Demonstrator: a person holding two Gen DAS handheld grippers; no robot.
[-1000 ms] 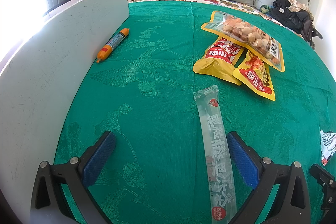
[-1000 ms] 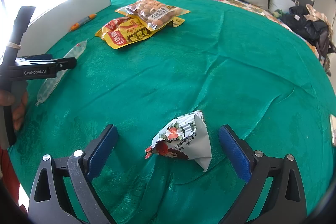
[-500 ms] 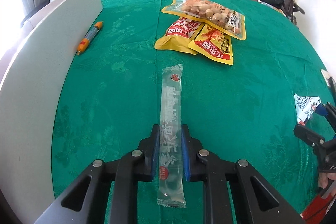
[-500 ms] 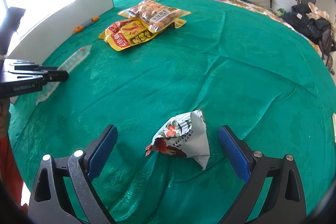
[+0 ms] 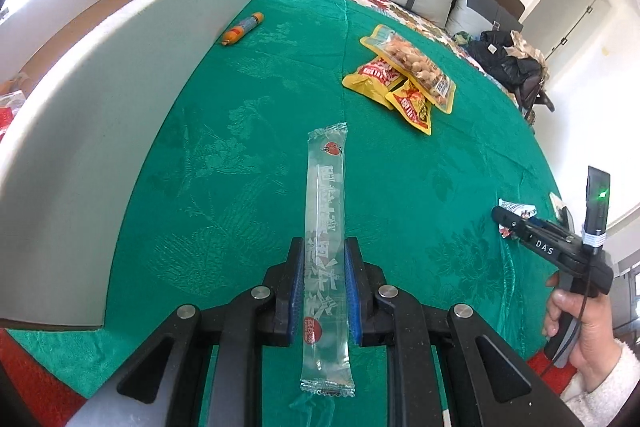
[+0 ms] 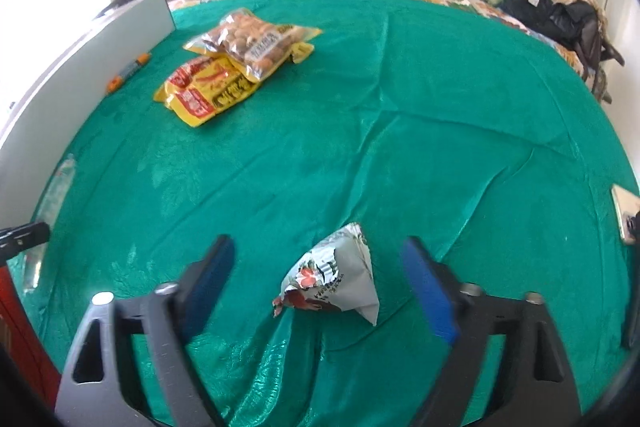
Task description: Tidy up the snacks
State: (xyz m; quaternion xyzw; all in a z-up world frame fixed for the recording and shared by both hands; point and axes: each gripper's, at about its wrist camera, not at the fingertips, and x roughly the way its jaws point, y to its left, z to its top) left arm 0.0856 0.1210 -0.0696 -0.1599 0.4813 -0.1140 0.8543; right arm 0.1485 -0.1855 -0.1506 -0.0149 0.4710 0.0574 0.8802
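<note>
Left hand-held gripper point(image 5: 322, 247) clenched on long clear snack tube point(image 5: 326, 187), pads at its lower half; the tube sticks out past the fingertips, right of the white box point(image 5: 100, 99). Right hand-held gripper point(image 6: 318, 241) is closing, pads blurred and not touching the crumpled white packet point(image 6: 332, 279) between them on the green bedspread point(image 6: 400, 147), far right of the box.

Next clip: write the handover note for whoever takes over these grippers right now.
Left gripper: shut on the long clear pouch, near its lower end.
Right gripper: jaws closing around the small crumpled packet, pads not yet on it.
On the green cloth: yellow bags under a nut bag; sausage stick beside the white box.
Done: pouch gripped.
Left: grip the packet, sort everything.
</note>
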